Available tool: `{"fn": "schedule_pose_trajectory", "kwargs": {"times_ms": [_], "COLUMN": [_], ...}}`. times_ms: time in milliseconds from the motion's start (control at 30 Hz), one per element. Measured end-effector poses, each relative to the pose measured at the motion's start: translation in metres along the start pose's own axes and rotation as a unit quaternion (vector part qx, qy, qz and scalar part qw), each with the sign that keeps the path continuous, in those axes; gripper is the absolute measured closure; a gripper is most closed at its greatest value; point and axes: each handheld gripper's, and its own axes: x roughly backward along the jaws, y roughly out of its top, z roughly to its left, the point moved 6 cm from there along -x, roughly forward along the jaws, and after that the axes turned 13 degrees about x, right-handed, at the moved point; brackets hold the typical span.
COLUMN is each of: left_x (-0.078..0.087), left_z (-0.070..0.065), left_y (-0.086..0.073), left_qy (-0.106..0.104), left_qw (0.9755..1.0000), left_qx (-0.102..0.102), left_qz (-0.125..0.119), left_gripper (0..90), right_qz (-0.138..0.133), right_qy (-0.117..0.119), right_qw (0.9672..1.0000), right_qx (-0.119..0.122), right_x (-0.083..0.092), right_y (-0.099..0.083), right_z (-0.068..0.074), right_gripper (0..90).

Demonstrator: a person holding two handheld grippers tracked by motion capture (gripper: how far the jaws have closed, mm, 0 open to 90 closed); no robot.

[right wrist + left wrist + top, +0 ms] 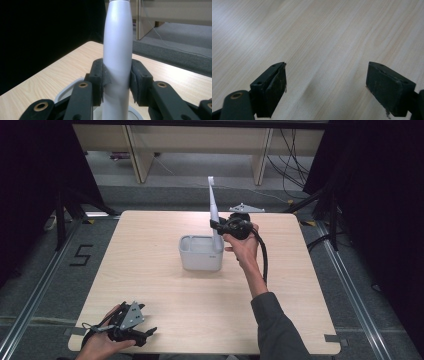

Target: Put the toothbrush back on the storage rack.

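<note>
A tall white toothbrush-like stick (213, 205) stands nearly upright with its lower end inside a light grey rectangular holder (200, 253) at the middle of the table. My right gripper (216, 225) is shut on its handle just above the holder's right end. In the right gripper view both pads clamp the thick white handle (117, 50), and the holder's rim (65, 91) shows below. My left gripper (150, 332) rests low at the table's near left corner. Its jaws stand wide apart over bare wood, with nothing between the fingertips (274, 82).
The pale wooden table (150, 285) has dark curtains on both sides and grey floor around it. Wooden furniture legs (137, 155) and cables stand beyond the far edge. A floor marking reading 5 (81, 255) lies to the left.
</note>
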Motion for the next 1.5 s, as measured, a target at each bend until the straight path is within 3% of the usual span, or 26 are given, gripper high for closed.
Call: {"fn": "schedule_pose_trajectory", "kwargs": {"times_ms": [167,233,267,400,433,867,900,967,1067,1100,1133,1167,1233,1267,1300,1400,1433,1500], "left_x": [0.0,0.002,0.001,0.0,0.0,0.0,0.0,0.001,0.0,0.0,0.0,0.001,0.001,0.001,0.001,0.001,0.001,0.001], "left_z": [0.0,-0.001,-0.001,0.0,0.0,-0.001,-0.001,0.0,-0.002,-0.002,-0.002,-0.002,0.0,0.0,0.0,0.0,-0.001,0.0], "left_y": [0.0,0.0,0.0,0.0,0.0,0.0,0.0,0.0,0.0,0.0,0.0,0.001,0.001,0.001,0.001,0.001,0.001,0.0], "left_qy": [0.0,-0.011,-0.012,0.0,-0.002,-0.003,-0.001,0.001,-0.006,-0.006,-0.005,-0.007,0.0,0.001,0.0,0.0,-0.002,0.0], "left_qw": [1.0,0.9998,0.9999,1.0,1.0,1.0,1.0,0.9999,1.0,1.0,1.0,1.0,1.0,1.0,1.0,1.0,1.0,0.9999], "left_qx": [-0.002,-0.001,-0.002,-0.002,0.0,-0.005,-0.005,-0.012,-0.006,-0.006,-0.007,0.0,-0.005,-0.005,-0.006,-0.009,-0.003,-0.01], "left_qz": [0.001,0.015,0.009,0.001,-0.002,0.004,0.004,0.005,0.002,0.001,0.001,-0.005,-0.005,-0.003,-0.002,0.001,-0.003,0.002], "left_gripper": [16.4,16.4,16.4,16.4,16.4,16.4,16.4,16.4,16.4,16.4,16.4,16.4,16.4,16.4,16.4,16.4,16.4,16.4], "right_qz": [0.0,-0.001,-0.002,0.002,0.002,0.01,0.01,0.01,0.015,0.013,0.02,0.019,0.021,0.018,0.028,0.032,0.038,0.042], "right_qy": [-0.002,0.001,-0.004,-0.003,-0.006,-0.006,-0.007,-0.003,-0.002,-0.002,-0.004,-0.003,-0.005,-0.005,-0.002,-0.012,-0.005,-0.009], "right_qw": [1.0,1.0,1.0,1.0,1.0,0.9999,0.9999,0.9999,0.9999,0.9999,0.9998,0.9998,0.9998,0.9998,0.9996,0.9992,0.9992,0.9989], "right_qx": [0.0,-0.005,0.002,-0.008,0.001,-0.012,0.001,0.004,-0.007,0.004,-0.004,0.004,0.001,0.01,-0.005,0.02,0.008,0.018], "right_x": [-0.004,-0.005,-0.006,-0.009,-0.01,-0.012,-0.012,-0.013,-0.012,-0.013,-0.012,-0.013,-0.013,-0.013,-0.013,-0.013,-0.012,-0.011], "right_y": [-0.003,-0.003,-0.004,-0.006,-0.007,-0.023,-0.023,-0.025,-0.029,-0.029,-0.031,-0.033,-0.035,-0.036,-0.038,-0.043,-0.044,-0.047], "right_z": [-0.003,-0.002,-0.004,-0.002,-0.003,-0.003,-0.005,-0.004,-0.002,-0.003,-0.002,-0.003,-0.002,-0.003,0.0,-0.003,0.0,-0.001], "right_gripper": [66.8,66.8,66.8,66.7,66.7,66.7,66.7,66.7,66.6,66.6,66.6,66.6,66.6,66.6,66.6,66.6,66.6,66.6]}}
